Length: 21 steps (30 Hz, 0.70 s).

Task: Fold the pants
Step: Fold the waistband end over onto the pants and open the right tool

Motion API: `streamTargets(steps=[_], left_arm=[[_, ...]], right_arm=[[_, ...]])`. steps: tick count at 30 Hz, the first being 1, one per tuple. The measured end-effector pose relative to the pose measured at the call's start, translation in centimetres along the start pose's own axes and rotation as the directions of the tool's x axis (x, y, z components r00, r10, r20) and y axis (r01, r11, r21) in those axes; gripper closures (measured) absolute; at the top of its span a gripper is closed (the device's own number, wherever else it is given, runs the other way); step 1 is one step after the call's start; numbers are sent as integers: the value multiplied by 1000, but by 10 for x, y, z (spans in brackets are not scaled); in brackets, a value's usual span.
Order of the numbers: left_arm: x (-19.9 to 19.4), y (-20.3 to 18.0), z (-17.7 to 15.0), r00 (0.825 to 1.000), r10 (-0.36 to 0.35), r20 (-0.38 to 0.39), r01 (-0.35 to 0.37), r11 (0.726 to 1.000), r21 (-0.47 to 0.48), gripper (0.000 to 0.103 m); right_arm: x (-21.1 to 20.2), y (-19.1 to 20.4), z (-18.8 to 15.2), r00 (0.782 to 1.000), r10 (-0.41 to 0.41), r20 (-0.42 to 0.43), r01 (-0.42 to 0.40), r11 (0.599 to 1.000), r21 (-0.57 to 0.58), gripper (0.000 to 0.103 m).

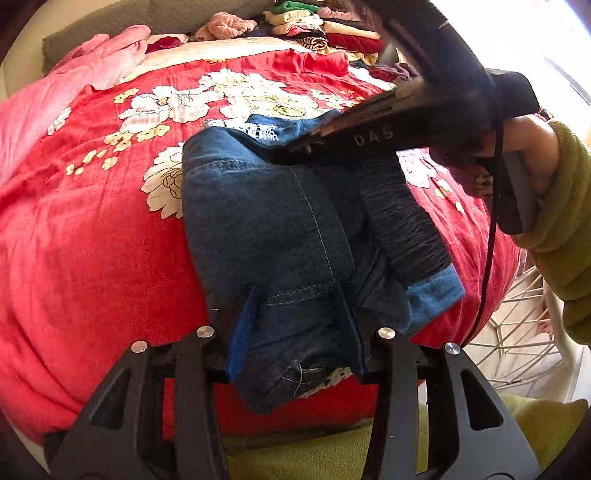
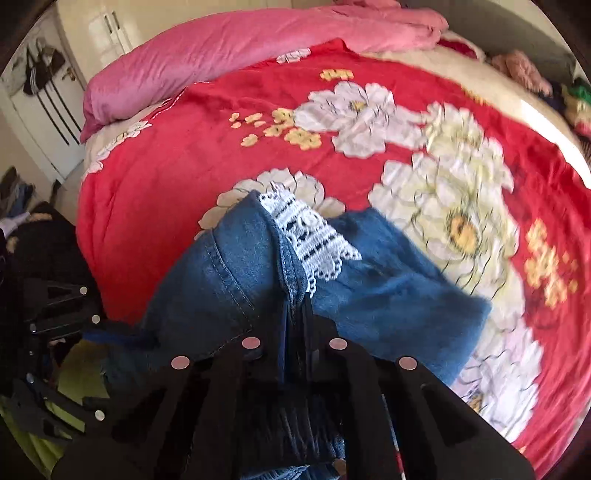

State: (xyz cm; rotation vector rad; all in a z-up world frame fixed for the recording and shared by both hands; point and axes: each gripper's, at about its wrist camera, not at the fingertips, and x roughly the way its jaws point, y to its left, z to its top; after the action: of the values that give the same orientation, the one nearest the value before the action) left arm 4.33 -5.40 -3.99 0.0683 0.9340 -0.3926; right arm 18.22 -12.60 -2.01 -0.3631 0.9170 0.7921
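Blue denim pants [image 1: 266, 221] with white lace trim lie folded on the red floral bedspread [image 1: 92, 258]. My left gripper [image 1: 295, 325] is open, its fingers straddling the near end of the pants. My right gripper [image 1: 295, 153] reaches in from the right and is closed on a fold of the denim near the lace hem. In the right wrist view the pants [image 2: 229, 273] run up between the fingers of my right gripper [image 2: 301, 314], which is shut on the fabric, with the lace [image 2: 314, 240] just beyond. The left gripper shows at the lower left [image 2: 62, 314].
A pink blanket [image 1: 92, 62] lies along the bed's far left. A pile of folded clothes [image 1: 325, 26] sits at the far end. A white wire basket [image 1: 524, 332] stands beside the bed on the right. A door and clutter [image 2: 37, 110] are at left.
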Motion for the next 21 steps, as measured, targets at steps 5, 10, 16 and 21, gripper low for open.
streamTargets(steps=[5,10,16,21], left_arm=[[-1,1,1,1000,-8,5,8,1000,-6,68],[-1,3,0,1000,-14,6,14,1000,-14,67],[-2,2,0,1000,-11,3,11,1000,-12,66],[-3,1,-1,1000,-9,4,9,1000,-13,65]], right_arm=[[19,-3,5,988,-149,-31,148,988,-32,98],[33,-10,-1,987,-155,-32,155,988,19,97],[-2,-12,-6,983,-173,68,167,982,84,64],[-46,-19,-19,971,-168,169,136,974,182,47]])
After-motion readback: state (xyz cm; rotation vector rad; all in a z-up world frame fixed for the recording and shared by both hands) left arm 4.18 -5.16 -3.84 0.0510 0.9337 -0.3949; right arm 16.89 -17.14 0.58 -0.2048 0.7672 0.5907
